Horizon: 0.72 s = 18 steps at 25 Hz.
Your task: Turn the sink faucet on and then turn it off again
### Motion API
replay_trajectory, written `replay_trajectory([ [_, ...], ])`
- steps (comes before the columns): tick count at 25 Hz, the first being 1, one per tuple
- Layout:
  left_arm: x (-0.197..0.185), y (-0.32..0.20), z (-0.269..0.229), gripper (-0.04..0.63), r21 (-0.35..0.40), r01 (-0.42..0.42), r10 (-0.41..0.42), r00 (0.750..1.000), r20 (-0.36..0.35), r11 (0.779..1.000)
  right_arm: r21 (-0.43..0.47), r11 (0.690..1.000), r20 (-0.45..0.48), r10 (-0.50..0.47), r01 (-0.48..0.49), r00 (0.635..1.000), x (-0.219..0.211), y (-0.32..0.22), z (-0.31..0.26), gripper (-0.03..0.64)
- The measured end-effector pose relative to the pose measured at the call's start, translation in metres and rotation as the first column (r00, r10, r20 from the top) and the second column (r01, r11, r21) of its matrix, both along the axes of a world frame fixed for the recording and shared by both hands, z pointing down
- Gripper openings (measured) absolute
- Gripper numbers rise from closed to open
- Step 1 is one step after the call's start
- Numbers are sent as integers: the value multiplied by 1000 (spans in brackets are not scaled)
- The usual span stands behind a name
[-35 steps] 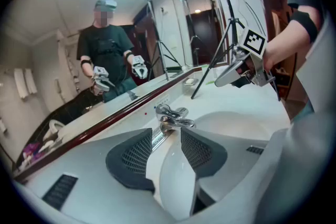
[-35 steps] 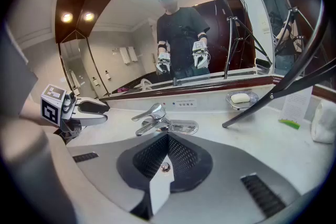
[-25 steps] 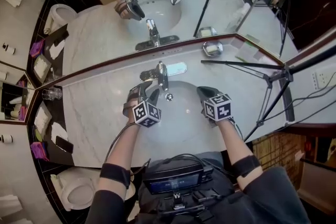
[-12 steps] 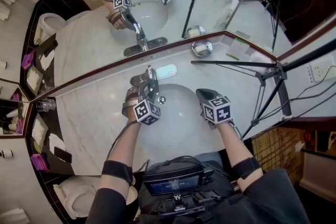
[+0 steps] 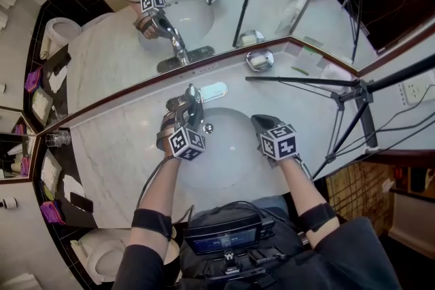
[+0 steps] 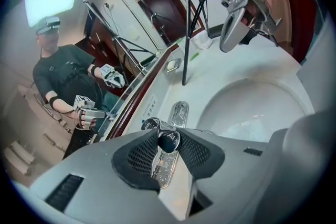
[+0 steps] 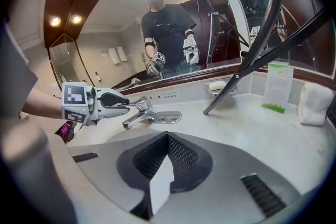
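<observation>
Left tongs have closed in on the faucet from the lower-left of the sink since a sec ago. Their jaws have just been closing w/ the round tip of the lever between the pads, which now look to pinch it from both sides. Lever sits at the sink's back edge, mid-frame in the head view, long axis running straight along the left tongs, so that hand is placed to work it; right tongs, shut & empty, hang over the sink's right side, well apart.
</observation>
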<state>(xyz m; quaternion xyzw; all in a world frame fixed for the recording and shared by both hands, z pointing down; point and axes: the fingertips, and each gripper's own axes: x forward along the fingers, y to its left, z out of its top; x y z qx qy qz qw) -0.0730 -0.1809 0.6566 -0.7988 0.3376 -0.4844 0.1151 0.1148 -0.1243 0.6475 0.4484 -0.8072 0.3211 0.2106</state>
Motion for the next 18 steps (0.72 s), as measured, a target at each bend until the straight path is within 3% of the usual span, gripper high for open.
replay_trajectory([
  [11,-1,-1,-2,126,-61,12,-15,999,-52,998,4,1000,2,-15,15,1000,-10,-2,-5,21],
  [18,1,-30,-26,120,-60,63,-71,988,-134,996,3,1000,5,-19,19,1000,-11,-2,-3,21],
])
